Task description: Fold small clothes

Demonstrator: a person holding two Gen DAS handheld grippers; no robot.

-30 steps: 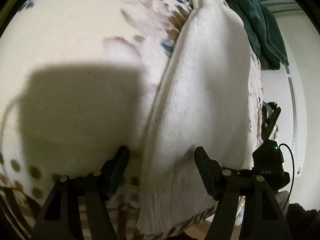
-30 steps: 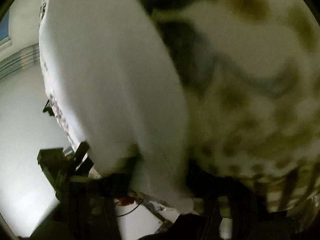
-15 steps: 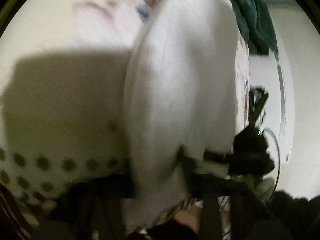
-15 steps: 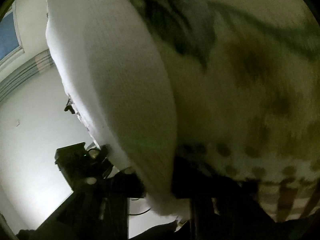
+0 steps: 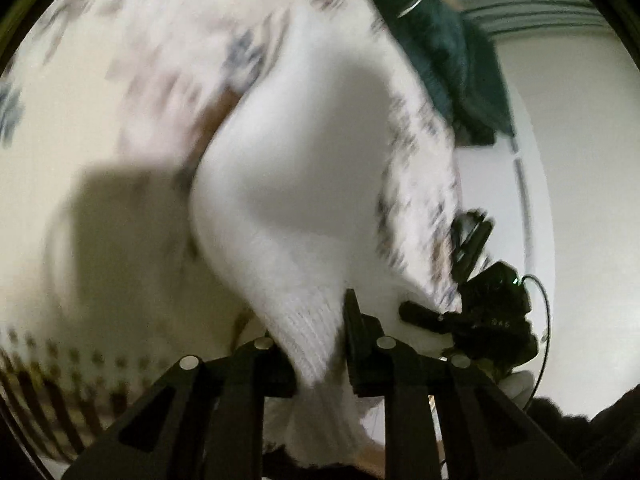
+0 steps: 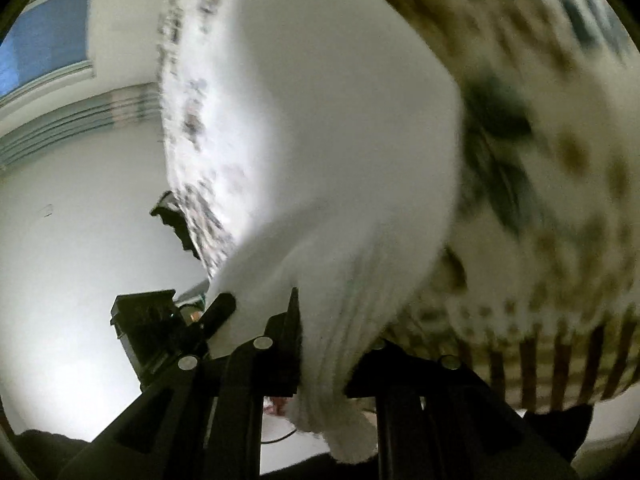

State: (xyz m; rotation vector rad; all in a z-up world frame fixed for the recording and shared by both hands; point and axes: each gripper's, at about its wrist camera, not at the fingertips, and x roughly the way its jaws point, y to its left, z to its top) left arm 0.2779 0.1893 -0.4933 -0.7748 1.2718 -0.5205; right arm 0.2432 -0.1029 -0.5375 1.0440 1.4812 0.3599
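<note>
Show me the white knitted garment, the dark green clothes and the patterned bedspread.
white knitted garment (image 5: pixel 304 184): left wrist view, its smooth middle.
dark green clothes (image 5: pixel 448 56): left wrist view, centre of the pile.
patterned bedspread (image 6: pixel 560 208): right wrist view, spotted part.

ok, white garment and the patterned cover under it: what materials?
White garment: looks like soft knit, matte; ribbed rows show at the hem by the jaws. Wool or acrylic, can't tell. Patterned cover: printed woven fabric, probably cotton-type, matte; blur hides the weave.
</note>
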